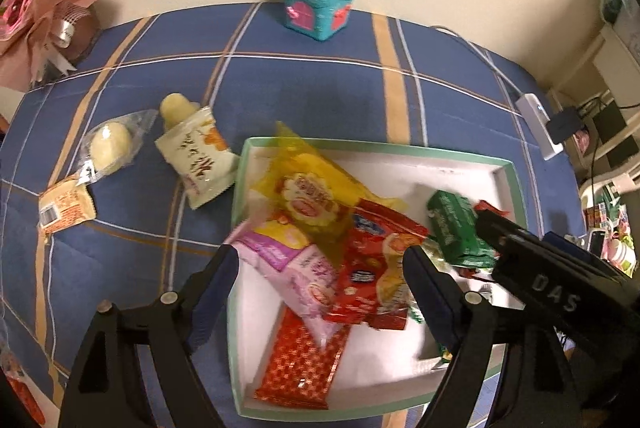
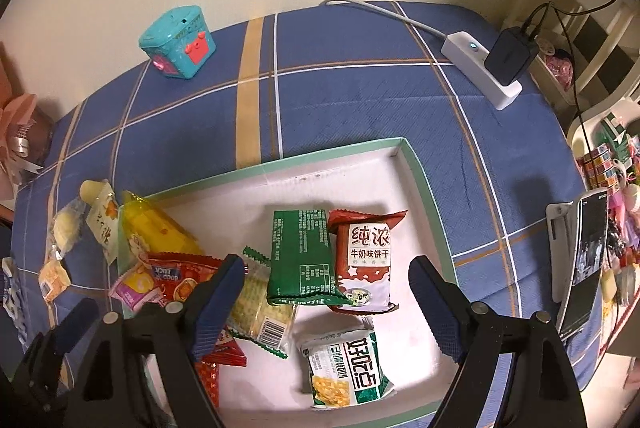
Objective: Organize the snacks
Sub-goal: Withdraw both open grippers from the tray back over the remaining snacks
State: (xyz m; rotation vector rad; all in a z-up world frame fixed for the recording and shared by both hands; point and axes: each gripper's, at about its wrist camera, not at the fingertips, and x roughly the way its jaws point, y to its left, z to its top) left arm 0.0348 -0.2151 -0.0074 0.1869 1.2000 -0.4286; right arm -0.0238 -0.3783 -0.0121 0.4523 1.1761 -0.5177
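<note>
Jaws of both grippers stand spread, empty, above crinkly foil snack packets [image 2: 302, 256] in a shallow cardboard tray [image 2: 424, 184].

Blue plaid tablecloth [image 2: 340, 108] under snack box [image 2: 280, 170]

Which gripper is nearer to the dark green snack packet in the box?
Right. The right gripper hangs open directly over the dark green packet; the left gripper hangs open over the pink and red packets beside it.
</note>
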